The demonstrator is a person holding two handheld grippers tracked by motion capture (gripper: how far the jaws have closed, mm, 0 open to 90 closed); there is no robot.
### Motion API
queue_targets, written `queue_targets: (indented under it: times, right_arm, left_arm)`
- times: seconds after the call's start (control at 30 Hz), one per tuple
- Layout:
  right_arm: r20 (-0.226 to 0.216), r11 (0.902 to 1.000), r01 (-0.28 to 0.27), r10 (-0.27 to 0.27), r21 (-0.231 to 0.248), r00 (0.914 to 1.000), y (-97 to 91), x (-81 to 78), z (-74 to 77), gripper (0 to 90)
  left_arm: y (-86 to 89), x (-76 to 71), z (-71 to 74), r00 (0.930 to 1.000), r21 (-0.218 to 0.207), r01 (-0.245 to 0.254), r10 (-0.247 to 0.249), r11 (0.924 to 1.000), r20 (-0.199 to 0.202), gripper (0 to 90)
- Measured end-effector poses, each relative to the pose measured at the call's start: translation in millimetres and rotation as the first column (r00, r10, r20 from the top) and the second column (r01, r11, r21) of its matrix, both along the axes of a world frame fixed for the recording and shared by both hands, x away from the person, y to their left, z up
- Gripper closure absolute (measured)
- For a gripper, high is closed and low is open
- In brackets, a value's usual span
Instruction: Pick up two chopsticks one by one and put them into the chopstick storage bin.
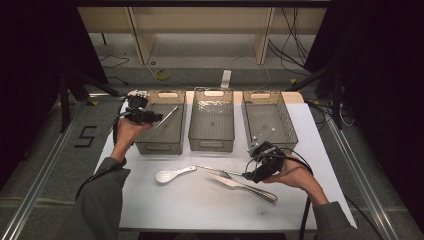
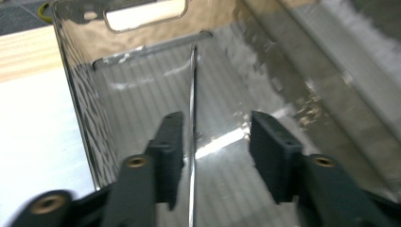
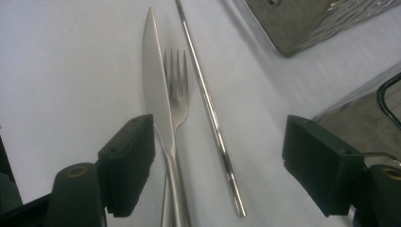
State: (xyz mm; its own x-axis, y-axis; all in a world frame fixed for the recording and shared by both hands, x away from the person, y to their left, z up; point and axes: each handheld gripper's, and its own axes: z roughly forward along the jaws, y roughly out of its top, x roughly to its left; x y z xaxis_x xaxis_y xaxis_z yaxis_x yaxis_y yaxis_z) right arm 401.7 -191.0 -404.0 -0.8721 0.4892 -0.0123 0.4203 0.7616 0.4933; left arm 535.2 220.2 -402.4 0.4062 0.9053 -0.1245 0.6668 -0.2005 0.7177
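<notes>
The thin, stiff, slippery steel chopstick stands between the spread left tool over the left bin, best pinched mid-shaft, while the wide-open right tool hovers over the knife, fork and second chopstick on the desk.

Black "5" on the floor

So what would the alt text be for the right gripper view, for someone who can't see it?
An open two-jaw claw hovers low over a white table, where a knife, a fork and a thin metal chopstick lie side by side, pointing away from the camera. The corner of a clear plastic bin shows at upper right.
</notes>
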Motion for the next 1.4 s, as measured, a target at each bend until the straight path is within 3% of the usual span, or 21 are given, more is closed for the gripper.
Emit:
queue_targets:
  times: [0.07,0.17,0.23,0.27,0.33,0.4,0.63,0.73,0.83,0.97,1.0,1.1,1.3,1.4]
  right_arm:
    - [-0.002,1.0000,0.000,0.000,-0.004,1.0000,0.0,1.5,-0.2,27.6]
    - [-0.005,0.9999,0.004,-0.004,-0.011,1.0000,0.5,3.5,-1.4,27.8]
    - [-0.007,0.9993,0.012,-0.013,-0.035,0.9999,0.8,6.2,-3.3,27.9]
    - [-0.008,0.9991,0.015,-0.016,-0.041,0.9998,0.9,8.0,-4.7,28.3]
    - [-0.026,0.9985,0.026,-0.028,-0.048,0.9993,1.2,11.7,-7.6,29.5]
    - [-0.034,0.9979,0.021,-0.023,-0.061,0.9992,1.4,16.5,-11.6,30.9]
    - [-0.055,0.9942,-0.005,-0.001,-0.108,0.9985,9.8,23.3,-20.4,37.4]
    - [-0.053,0.9901,-0.018,0.011,-0.140,0.9985,13.7,24.7,-24.0,39.3]
    - [-0.060,0.9879,-0.025,0.016,-0.153,0.9981,15.1,26.8,-27.2,41.9]
    - [-0.073,0.9872,-0.027,0.015,-0.157,0.9972,16.4,29.3,-29.7,44.2]
    - [-0.081,0.9870,-0.024,0.012,-0.159,0.9967,16.7,30.0,-30.1,44.4]
    - [-0.086,0.9852,-0.021,0.006,-0.170,0.9963,17.9,31.7,-32.0,46.2]
    - [-0.095,0.9791,-0.037,0.018,-0.200,0.9953,21.9,34.1,-35.3,50.7]
    - [-0.106,0.9760,-0.051,0.029,-0.212,0.9939,23.4,35.2,-38.8,54.6]
  left_arm:
    - [0.4,-7.1,4.2,1.0000,-0.042,0.006,-0.006,0.9991,-0.002,38.7]
    - [-2.1,-21.8,9.1,0.9989,-0.083,0.042,-0.044,0.9956,-0.017,33.9]
    - [-4.9,-34.6,12.7,0.9956,-0.170,0.081,-0.088,0.9822,-0.032,26.6]
    - [-7.7,-41.7,14.4,0.9925,-0.180,0.113,-0.120,0.9771,-0.025,25.6]
    - [-14.0,-55.0,16.3,0.9895,-0.143,0.142,-0.145,0.9794,-0.006,23.2]
    - [-17.5,-64.4,16.7,0.9873,-0.153,0.157,-0.159,0.9757,0.000,21.6]
    - [-32.9,-90.7,17.0,0.9836,-0.145,0.180,-0.177,0.9729,0.036,16.7]
    - [-40.9,-103.5,11.0,0.9722,-0.099,0.233,-0.229,0.9675,0.048,15.8]
    - [-43.6,-115.5,5.4,0.9652,-0.105,0.260,-0.255,0.9600,0.059,15.7]
    - [-43.6,-129.9,-1.4,0.9577,-0.076,0.276,-0.267,0.9582,0.107,15.7]
    - [-42.2,-131.4,-3.0,0.9569,-0.077,0.277,-0.268,0.9577,0.111,15.7]
    - [-37.8,-137.8,-7.6,0.9586,-0.155,0.275,-0.259,0.9487,0.119,15.8]
    - [-43.1,-156.4,-14.9,0.9501,-0.164,0.301,-0.281,0.9393,0.135,15.8]
    - [-46.4,-162.5,-16.8,0.9399,-0.113,0.327,-0.311,0.9382,0.142,15.8]
